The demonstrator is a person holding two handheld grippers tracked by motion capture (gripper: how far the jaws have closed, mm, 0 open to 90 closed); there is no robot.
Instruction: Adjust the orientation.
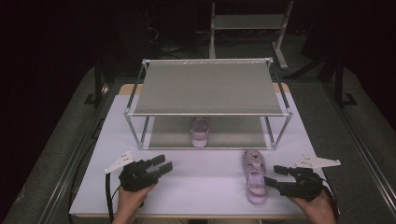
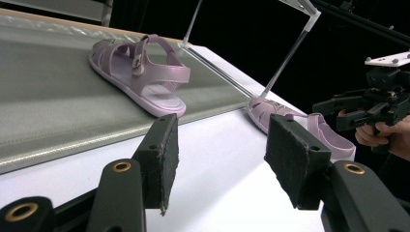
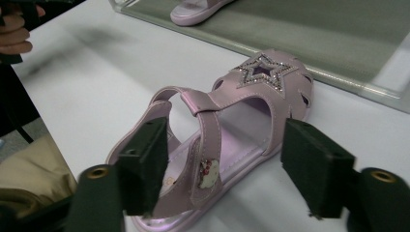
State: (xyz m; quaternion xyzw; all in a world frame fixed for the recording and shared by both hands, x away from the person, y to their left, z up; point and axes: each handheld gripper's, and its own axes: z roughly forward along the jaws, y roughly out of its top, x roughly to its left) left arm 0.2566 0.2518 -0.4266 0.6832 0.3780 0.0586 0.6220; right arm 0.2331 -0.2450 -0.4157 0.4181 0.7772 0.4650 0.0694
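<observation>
A pink sandal with a glittery star [image 1: 254, 175] [image 3: 251, 96] lies flat on the white table [image 1: 201, 179], toe toward the rack. My right gripper [image 1: 272, 176] [image 3: 227, 169] sits at its heel end, open, the jaws standing either side of the heel strap without pressing it. A matching pink sandal [image 1: 200, 132] [image 2: 140, 72] rests on the rack's lower shelf. My left gripper [image 1: 164, 164] [image 2: 220, 159] hovers low over the table at the left, open with nothing between its pads, pointing toward the shelf. In the left gripper view the table sandal [image 2: 295, 121] and right gripper [image 2: 338, 113] appear far right.
A two-tier metal rack [image 1: 208, 88] with grey shelves stands across the back half of the table. Its front posts and lower rail [image 1: 205, 148] border the open white surface. Dark floor and a further metal stand [image 1: 247, 23] lie beyond.
</observation>
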